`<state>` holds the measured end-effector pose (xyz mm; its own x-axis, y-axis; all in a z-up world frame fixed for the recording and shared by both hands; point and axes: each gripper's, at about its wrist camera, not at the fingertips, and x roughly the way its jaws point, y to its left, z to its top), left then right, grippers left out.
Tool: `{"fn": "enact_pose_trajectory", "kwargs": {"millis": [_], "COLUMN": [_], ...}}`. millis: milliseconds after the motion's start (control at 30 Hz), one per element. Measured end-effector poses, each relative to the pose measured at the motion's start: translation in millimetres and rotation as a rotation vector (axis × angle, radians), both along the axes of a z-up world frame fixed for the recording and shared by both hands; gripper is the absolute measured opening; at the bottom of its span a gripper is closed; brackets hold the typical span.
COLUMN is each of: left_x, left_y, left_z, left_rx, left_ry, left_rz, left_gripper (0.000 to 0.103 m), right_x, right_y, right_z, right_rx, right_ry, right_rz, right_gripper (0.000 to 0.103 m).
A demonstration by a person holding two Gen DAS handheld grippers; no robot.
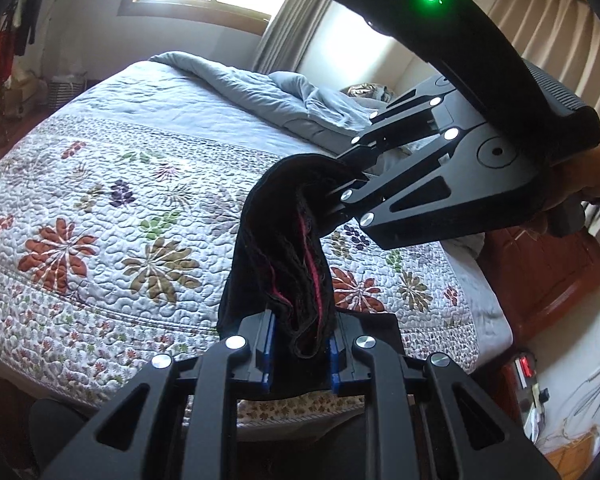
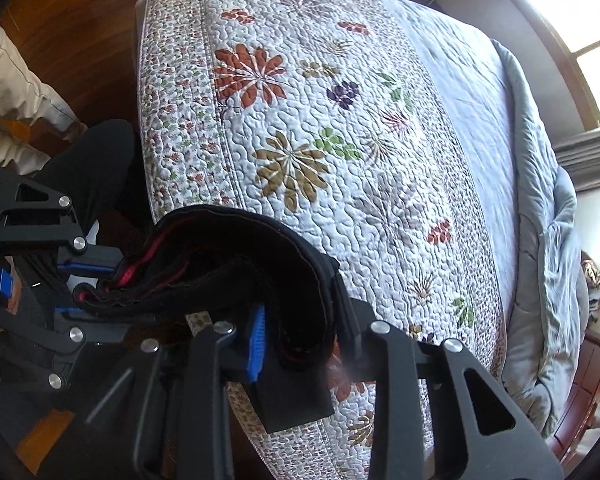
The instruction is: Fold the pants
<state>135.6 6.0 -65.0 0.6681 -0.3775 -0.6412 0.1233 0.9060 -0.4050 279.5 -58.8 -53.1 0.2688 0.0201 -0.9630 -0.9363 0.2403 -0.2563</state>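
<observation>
Both grippers, left gripper point(image 1: 300, 354) and right gripper point(image 2: 300, 334), clench the black pants point(image 1: 288, 248) above the floral quilt point(image 1: 100, 208); next, probably spread them flat.

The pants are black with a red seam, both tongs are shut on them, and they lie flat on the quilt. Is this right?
Not quite. The pants do not lie flat on the quilt: they hang bunched in the air between the left tongs and the right tongs, above the bed's edge. The left wrist view shows it. The rest is right: black, red seam, both tongs shut on them.
</observation>
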Motion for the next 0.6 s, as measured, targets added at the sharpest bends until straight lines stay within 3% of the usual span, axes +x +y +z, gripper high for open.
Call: {"fn": "enact_pose_trajectory", "kwargs": {"millis": [600], "left_x": [22.4], "left_y": [-80.6], "left_z": [-1.0], "left_rx": [0.033], "left_ry": [0.001], "left_rz": [-0.142], "left_gripper": [0.019], "right_x": [15.0], "right_y": [-92.3], "right_z": [-6.4], "right_rx": [0.037], "right_ry": [-0.016], "right_rz": [-0.081], "right_gripper": [0.027]}}
